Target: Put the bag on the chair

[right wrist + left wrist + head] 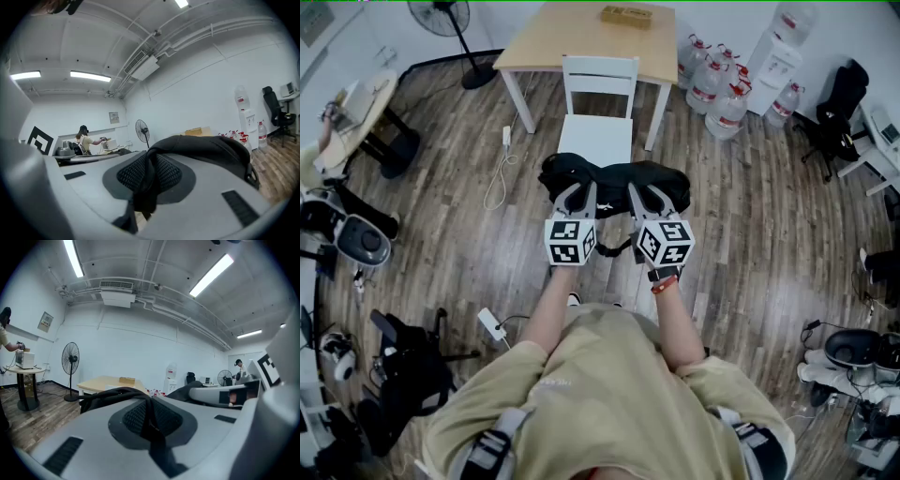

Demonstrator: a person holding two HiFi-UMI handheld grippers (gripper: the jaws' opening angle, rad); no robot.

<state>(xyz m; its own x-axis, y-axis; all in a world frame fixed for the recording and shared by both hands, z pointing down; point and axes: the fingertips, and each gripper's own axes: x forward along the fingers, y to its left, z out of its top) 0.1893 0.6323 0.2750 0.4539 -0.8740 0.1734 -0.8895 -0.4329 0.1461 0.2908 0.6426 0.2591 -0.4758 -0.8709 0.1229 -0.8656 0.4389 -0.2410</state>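
Note:
A black bag (614, 180) hangs above the wood floor, just in front of the white chair (598, 105), held up between both grippers. My left gripper (578, 199) is shut on the bag's black strap (151, 414) at the bag's left side. At its right side my right gripper (643, 201) is shut on another stretch of strap (148, 174). In the left gripper view the bag (108, 397) bulges beyond the jaws; in the right gripper view the bag (206, 146) arches over them. The chair seat (595, 141) is bare and lies just past the bag.
Behind the chair stands a wooden table (581, 37) with a cardboard box (626, 15). Water bottles (717, 89) and a dispenser (778, 52) crowd the right of it. A fan (450, 28) stands back left. A white cable (501, 169) lies left of the chair.

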